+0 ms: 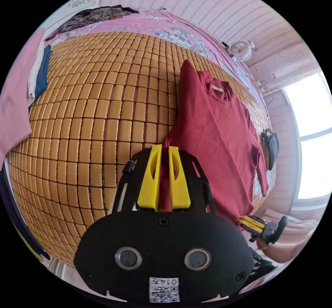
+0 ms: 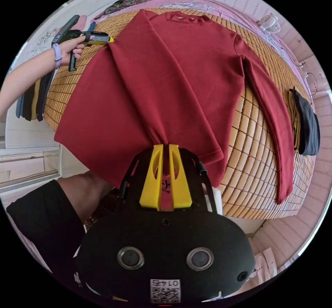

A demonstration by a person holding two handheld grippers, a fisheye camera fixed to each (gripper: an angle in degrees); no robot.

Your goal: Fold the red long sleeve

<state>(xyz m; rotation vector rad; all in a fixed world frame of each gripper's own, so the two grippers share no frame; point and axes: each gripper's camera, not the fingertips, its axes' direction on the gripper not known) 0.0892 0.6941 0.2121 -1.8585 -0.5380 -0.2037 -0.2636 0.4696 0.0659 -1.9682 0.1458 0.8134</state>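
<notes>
A dark red long-sleeve shirt point(image 2: 180, 69) lies on a bamboo mat point(image 2: 256, 162), collar point(image 2: 183, 17) at the far end. My right gripper point(image 2: 165, 145) is shut on the hem near the bed's front edge. My left gripper point(image 2: 110, 39), held in a hand, pinches the shirt near its shoulder. A raised crease runs between the two grippers, and the cloth left of it hangs toward the bed's edge. One sleeve point(image 2: 273, 114) lies straight along the right side. In the left gripper view, my left gripper point(image 1: 165, 146) is shut on red fabric of the shirt point(image 1: 214, 121), and the right gripper point(image 1: 242, 221) grips the hem.
A dark stack of folded clothes point(image 2: 306, 124) sits on the mat right of the sleeve. More folded clothes point(image 1: 38, 76) and a pink cloth point(image 1: 14, 107) lie at the mat's far left. A patterned garment point(image 1: 93, 16) and a small fan point(image 1: 240, 50) are by the wall.
</notes>
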